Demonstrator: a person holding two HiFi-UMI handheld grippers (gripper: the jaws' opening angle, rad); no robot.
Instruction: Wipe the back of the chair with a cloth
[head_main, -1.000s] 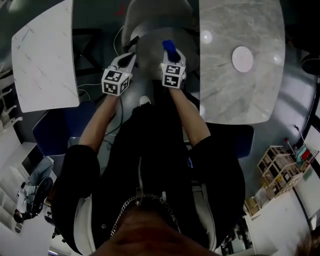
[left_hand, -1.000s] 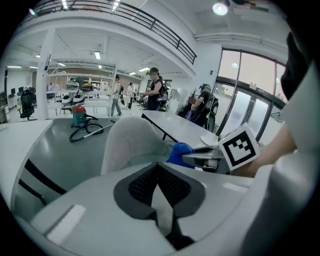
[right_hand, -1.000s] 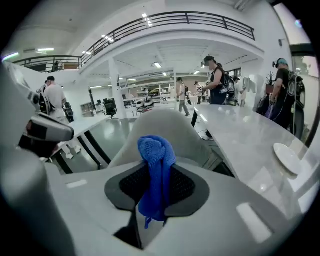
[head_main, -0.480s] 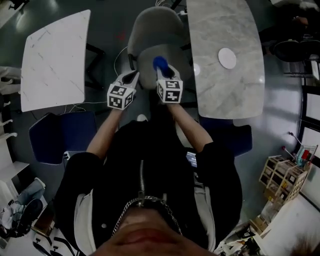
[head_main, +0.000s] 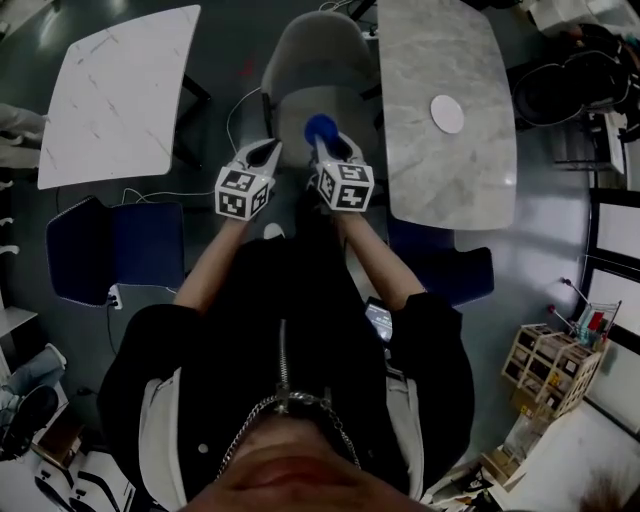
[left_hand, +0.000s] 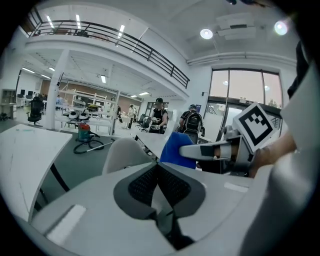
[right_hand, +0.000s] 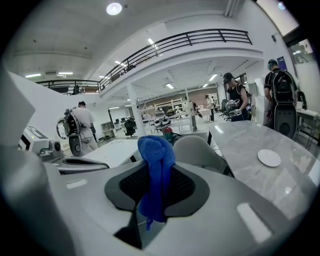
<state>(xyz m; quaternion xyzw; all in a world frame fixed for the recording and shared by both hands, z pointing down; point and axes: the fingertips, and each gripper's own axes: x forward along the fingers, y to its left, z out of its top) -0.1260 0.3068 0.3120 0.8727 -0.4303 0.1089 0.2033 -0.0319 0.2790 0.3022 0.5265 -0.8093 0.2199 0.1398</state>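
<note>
Head view: chair (head_main: 315, 60) stands on the floor (head_main: 230, 40) in the lane between the white bench (head_main: 110, 90) and the marble bench (head_main: 450, 170). The marble bench edge runs just beside the chair's right side. On the left, a wider strip of floor separates the chair from the white bench edge. Both claws are held side by side at the chair's near edge, apart from each other. The left claw (head_main: 268, 150) points at the near left part of the chair. The right claw (head_main: 330, 148) carries the blue cloth (head_main: 320, 127), which shows against the chair close to that near edge. A plate (head_main: 447, 113) lies on the marble bench, well in from its edges.

Left gripper view: the left claw's pads (left_hand: 142, 185) are closed together with nothing between them. The rounded top edge of the chair back lies ahead, with open air between it and the claw. The right claw and cloth show to the right.

Right gripper view: the right claw's pads (right_hand: 185, 187) are clamped on the cloth. A bunch of cloth stands above the pads and a tail hangs below. The chair back rises beyond the cloth, and contact between them cannot be confirmed. The marble bench edge runs along the chair's right side.
</note>
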